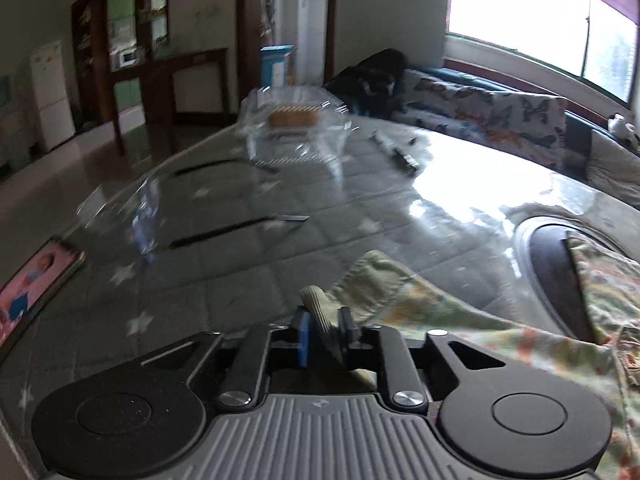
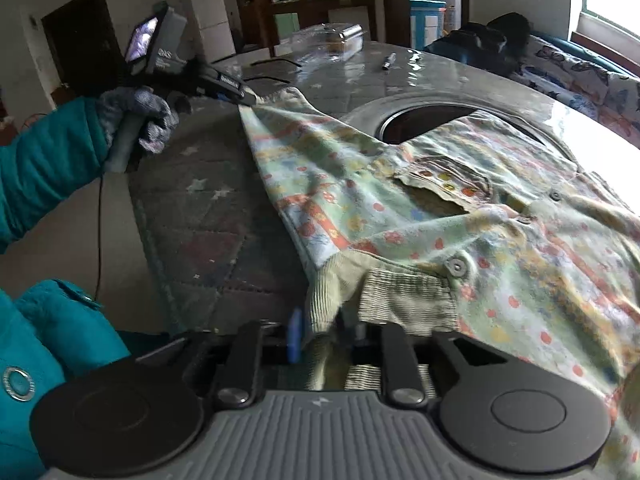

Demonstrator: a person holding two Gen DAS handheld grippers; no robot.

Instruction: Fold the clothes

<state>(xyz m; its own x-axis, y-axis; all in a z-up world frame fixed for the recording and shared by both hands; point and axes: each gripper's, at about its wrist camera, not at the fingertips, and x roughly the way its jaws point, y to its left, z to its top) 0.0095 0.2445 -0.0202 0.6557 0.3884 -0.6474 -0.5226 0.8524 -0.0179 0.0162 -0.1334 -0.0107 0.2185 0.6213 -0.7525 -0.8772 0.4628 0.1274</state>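
Observation:
A small pale-green patterned child's garment (image 2: 460,216) with ribbed cuffs, buttons and a chest pocket lies spread on the glass-topped table (image 2: 208,208). My left gripper (image 1: 325,326) is shut on a ribbed sleeve cuff (image 1: 318,304); it also shows in the right wrist view (image 2: 250,100), holding the garment's far corner. The garment trails to the right in the left wrist view (image 1: 500,332). My right gripper (image 2: 326,334) is shut on the ribbed hem (image 2: 332,292) at the near edge.
A clear plastic box (image 1: 294,128) holding something brown stands at the far side of the table. A round dark opening (image 2: 432,120) sits in the table's middle, partly under the garment. A phone (image 1: 34,280) lies at the left edge. A pen (image 2: 389,61) lies farther back. A sofa (image 1: 500,116) runs under the window.

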